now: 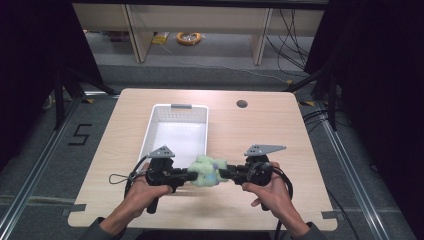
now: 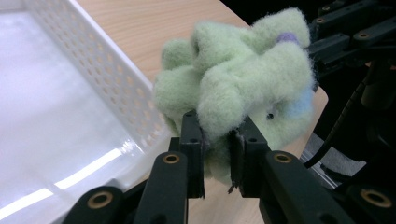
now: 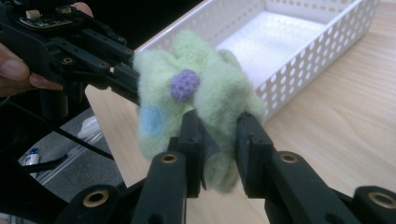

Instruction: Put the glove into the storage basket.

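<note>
Left tool (image 1: 186, 175): clamped on the green plush toy (image 1: 207, 171).
Right tool (image 1: 226, 174): clamped on its other side.
Toy: held above tabletop (image 1: 260, 131), just beside white basket (image 1: 200, 150) near corner.
Room: bare tabletop right.

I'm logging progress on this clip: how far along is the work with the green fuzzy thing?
Done: both grippers have picked up the green fleece bundle; the left gripper and right gripper each pinch a side of it. In hand: it hangs between them beside the white basket. Left, probably: setting it into the basket, which has nothing in it.
</note>
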Demonstrator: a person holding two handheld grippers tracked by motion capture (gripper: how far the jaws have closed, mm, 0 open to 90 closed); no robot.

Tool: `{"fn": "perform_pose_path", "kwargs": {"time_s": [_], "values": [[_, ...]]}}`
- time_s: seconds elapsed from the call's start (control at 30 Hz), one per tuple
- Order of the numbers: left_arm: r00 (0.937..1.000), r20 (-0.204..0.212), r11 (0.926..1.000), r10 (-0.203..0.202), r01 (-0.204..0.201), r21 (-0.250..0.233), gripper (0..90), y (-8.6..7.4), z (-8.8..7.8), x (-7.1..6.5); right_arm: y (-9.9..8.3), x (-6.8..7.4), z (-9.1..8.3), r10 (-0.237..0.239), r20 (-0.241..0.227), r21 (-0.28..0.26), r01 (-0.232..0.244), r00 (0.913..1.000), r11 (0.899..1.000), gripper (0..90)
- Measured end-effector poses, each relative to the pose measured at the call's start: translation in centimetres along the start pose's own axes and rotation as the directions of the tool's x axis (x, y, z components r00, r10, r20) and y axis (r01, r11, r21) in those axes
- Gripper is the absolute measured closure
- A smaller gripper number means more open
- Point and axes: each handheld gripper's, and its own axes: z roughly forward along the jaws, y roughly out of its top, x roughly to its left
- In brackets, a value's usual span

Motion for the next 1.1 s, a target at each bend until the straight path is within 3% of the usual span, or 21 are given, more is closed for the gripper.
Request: {"fn": "perform_pose_path", "kwargs": {"time_s": [0.17,0.27,0.53,0.83,0.93,1.1], "values": [[0.9995,-0.028,0.9999,-0.015,0.015,0.004,76.4,1.2,-1.2,1.2,2.0,0.3,1.2,0.031,-0.014,0.031,-0.03,0.9994,0.999,74.8],[0.9988,-0.045,0.9997,-0.021,0.022,0.01,76.3,1.8,-1.6,1.9,3.1,0.0,2.1,0.002,0.003,0.039,-0.002,1.0,0.999,74.7],[0.9944,-0.09,0.9979,-0.056,0.059,0.026,76.3,2.6,-2.6,4.3,5.4,-0.1,4.8,0.005,0.008,0.078,-0.006,1.0,0.997,74.8],[0.9867,-0.134,0.9944,-0.093,0.099,0.038,76.3,2.3,-3.2,6.7,6.8,-0.3,8.2,0.012,-0.002,0.116,-0.012,0.9999,0.993,74.8],[0.9815,-0.147,0.9898,-0.122,0.131,0.055,76.3,1.8,-3.0,8.2,6.9,-0.5,9.5,0.014,0.004,0.137,-0.015,0.9999,0.991,74.8],[0.9764,-0.162,0.9853,-0.143,0.156,0.071,76.2,1.3,-2.9,9.4,6.9,-0.7,11.3,0.031,0.017,0.168,-0.033,0.9994,0.985,74.7]]}}
